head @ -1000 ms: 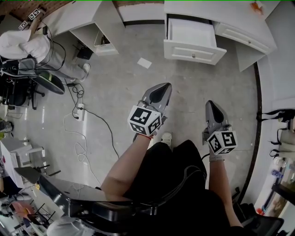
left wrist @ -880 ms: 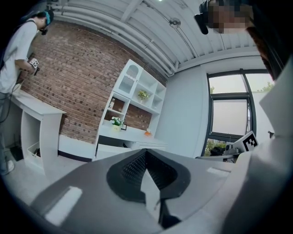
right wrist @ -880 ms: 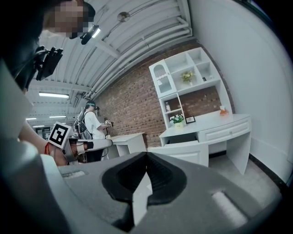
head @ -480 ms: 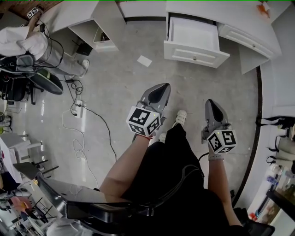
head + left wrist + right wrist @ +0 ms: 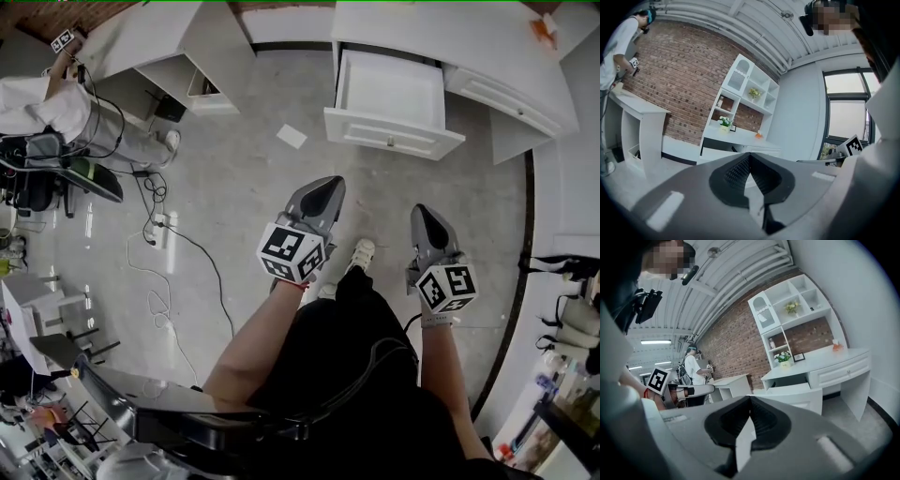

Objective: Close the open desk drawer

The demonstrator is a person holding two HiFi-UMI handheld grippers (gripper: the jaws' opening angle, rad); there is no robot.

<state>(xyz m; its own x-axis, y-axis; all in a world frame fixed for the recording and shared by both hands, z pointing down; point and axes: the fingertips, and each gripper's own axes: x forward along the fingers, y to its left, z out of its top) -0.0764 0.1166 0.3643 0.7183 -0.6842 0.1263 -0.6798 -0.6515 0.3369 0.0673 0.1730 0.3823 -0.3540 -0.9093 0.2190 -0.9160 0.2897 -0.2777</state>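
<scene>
The drawer (image 5: 389, 94) is sticking out of the white desk (image 5: 487, 42) toward the person, with its front panel running left to right. The left gripper (image 5: 324, 184) and right gripper (image 5: 423, 214) are hovering over the floor (image 5: 234, 169), well short of the drawer. Both are pointing toward it with jaws pressed together, gripping nothing.

The left gripper (image 5: 749, 157) fills the lower middle of the frame, its jaws closed tip to tip with nothing between them. Beyond them, at centre, a white desk (image 5: 740, 139) stands under a white shelf unit (image 5: 750, 89) against a brick wall (image 5: 679, 79). At the upper left a person (image 5: 613, 49) leans over a white table (image 5: 640, 106).
</scene>
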